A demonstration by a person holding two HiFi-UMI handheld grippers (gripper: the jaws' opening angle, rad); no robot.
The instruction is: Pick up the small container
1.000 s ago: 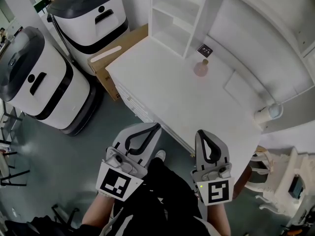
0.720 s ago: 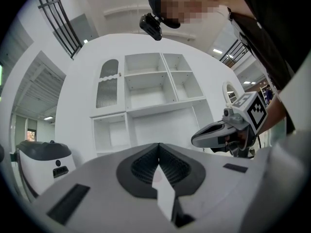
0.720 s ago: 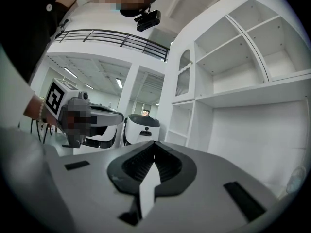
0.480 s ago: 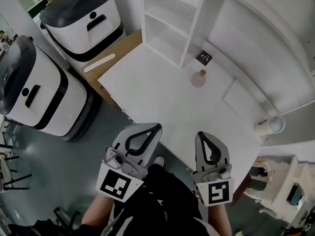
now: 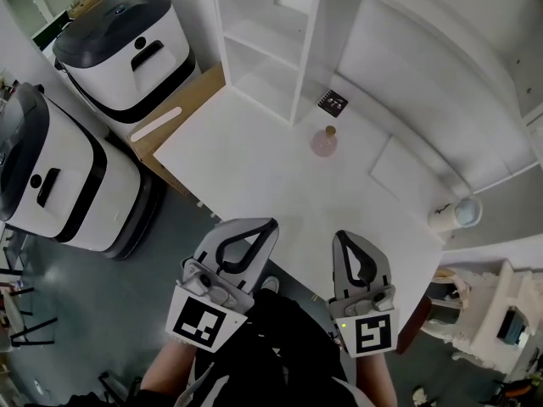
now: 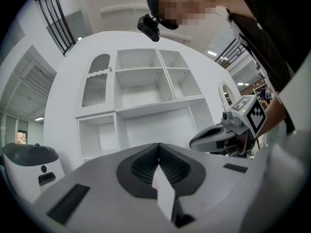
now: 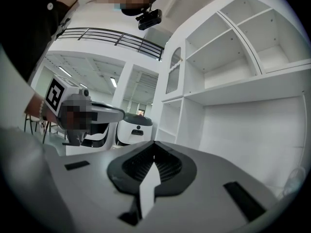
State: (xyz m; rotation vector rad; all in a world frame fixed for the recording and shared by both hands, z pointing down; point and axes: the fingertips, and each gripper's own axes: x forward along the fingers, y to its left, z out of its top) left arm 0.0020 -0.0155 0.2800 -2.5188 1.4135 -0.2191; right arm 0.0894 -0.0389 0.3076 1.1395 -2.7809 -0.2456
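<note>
Closing in: you have carried both tongs toward the table (image 5: 254, 176) over the last second, and the small container (image 5: 324, 142) now sits lower in the head view, nearer your tips than it was.
Meaning: judging from that, you are still in the approach. No grasp has begun, and the reach across the table remains.
Left tongs (image 5: 248, 230): jaws together with nothing between them, held level beside the right pair.
Right tongs (image 5: 349, 241): jaws together and empty as well. One pair must open before it can take anything.
Small container: ahead of both tongs and well apart from them, closer to the right pair's line. It stands upright on the table, just in front of the black marker card (image 5: 332, 103).
Its contents: pale pink translucent body with a stopper-like top; too small to tell if anything is inside.
White cup (image 5: 456, 214): far to the right of the right tongs, at the table's edge; contents unreadable.
Shelf unit (image 5: 263, 49): beyond the container, ahead and left; the compartments in view show no items.
</note>
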